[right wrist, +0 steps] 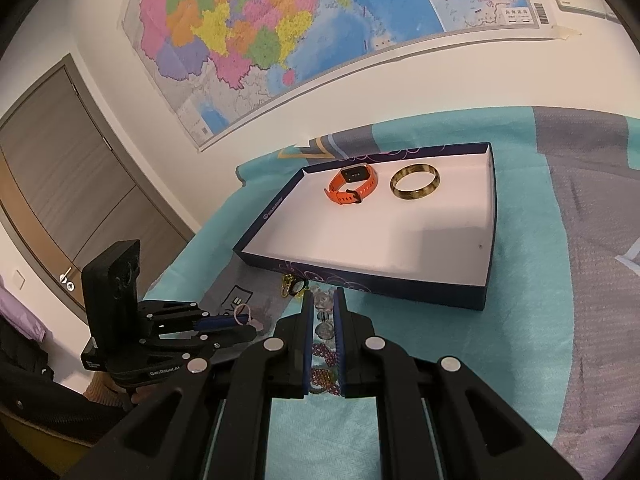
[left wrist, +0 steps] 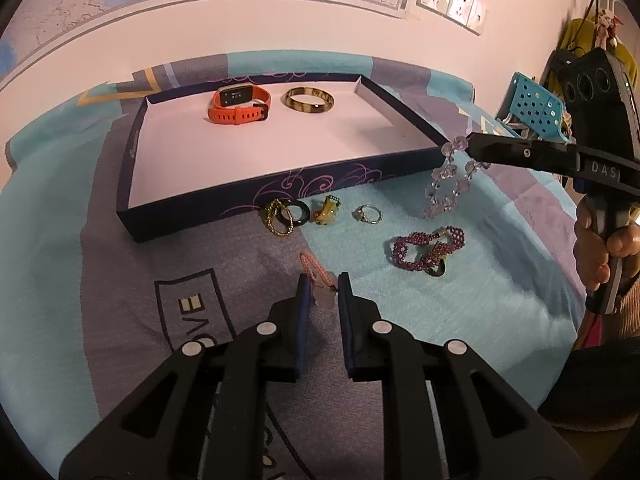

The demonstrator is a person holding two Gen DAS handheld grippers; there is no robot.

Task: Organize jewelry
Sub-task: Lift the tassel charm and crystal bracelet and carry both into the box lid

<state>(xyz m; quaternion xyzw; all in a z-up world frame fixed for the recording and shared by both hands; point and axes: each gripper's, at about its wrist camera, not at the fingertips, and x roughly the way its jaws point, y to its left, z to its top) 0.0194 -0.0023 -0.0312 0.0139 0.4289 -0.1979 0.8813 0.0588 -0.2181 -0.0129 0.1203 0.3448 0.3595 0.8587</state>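
Left wrist view — left gripper [left wrist: 323, 282] clamped on pink cord charm [left wrist: 320, 276] on the cloth; right gripper [left wrist: 472, 146] pinched on clear bead bracelet [left wrist: 446, 184], dangling beside box lid [left wrist: 192, 216] — watch [left wrist: 239, 105], bangle [left wrist: 309, 100] inside.

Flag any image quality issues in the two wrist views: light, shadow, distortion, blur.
Left wrist view: warm dim indoor light, strong fisheye bending of the tray rim and wall, dark corner vignette; the crystal bead bracelet is slightly soft. Right wrist view: same barrel distortion, curving the wall map; a soft shadow falls across the tray floor; near fingers stay sharp.
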